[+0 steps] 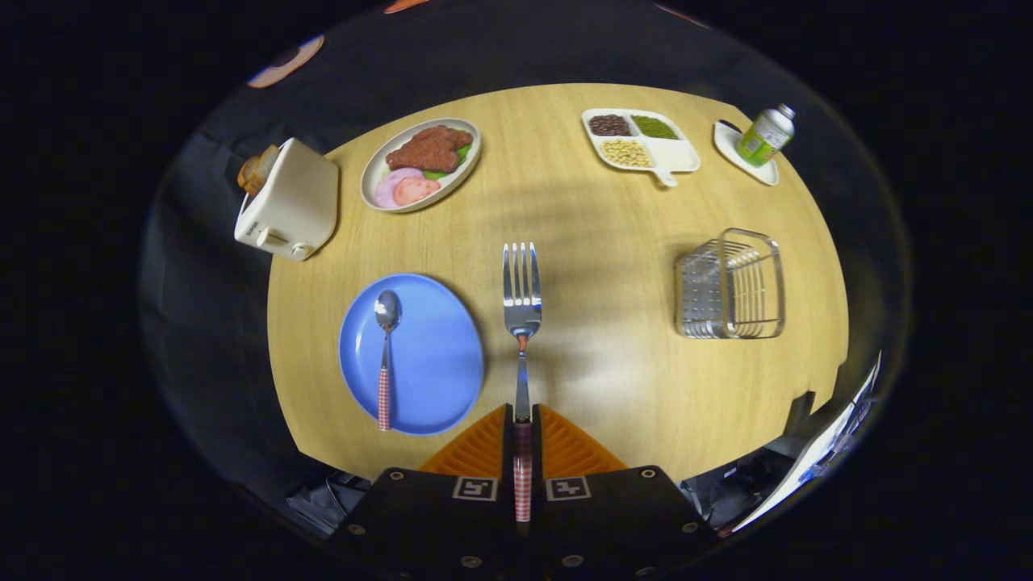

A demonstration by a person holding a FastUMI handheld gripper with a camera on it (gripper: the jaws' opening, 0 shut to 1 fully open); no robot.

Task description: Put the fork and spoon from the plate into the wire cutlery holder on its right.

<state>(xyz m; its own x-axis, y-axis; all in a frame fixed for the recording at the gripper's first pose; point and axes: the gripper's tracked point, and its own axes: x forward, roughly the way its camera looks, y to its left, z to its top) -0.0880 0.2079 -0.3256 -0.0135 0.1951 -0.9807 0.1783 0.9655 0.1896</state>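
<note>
My gripper (522,420) is shut on a fork (522,294) by its red-checked handle. The fork's tines point away from me, and it hangs above the bare wooden table (581,210), to the right of the blue plate (432,355). On that plate lies a spoon (385,355) with a matching red-checked handle, bowl pointing away. The wire cutlery holder (731,284) stands on the table farther right of the fork, with nothing seen in it.
A white toaster (288,200) with bread sits at the far left. An oval dish of meat (421,163), a divided tray of beans (641,143) and a green can on a small white dish (765,137) line the far side.
</note>
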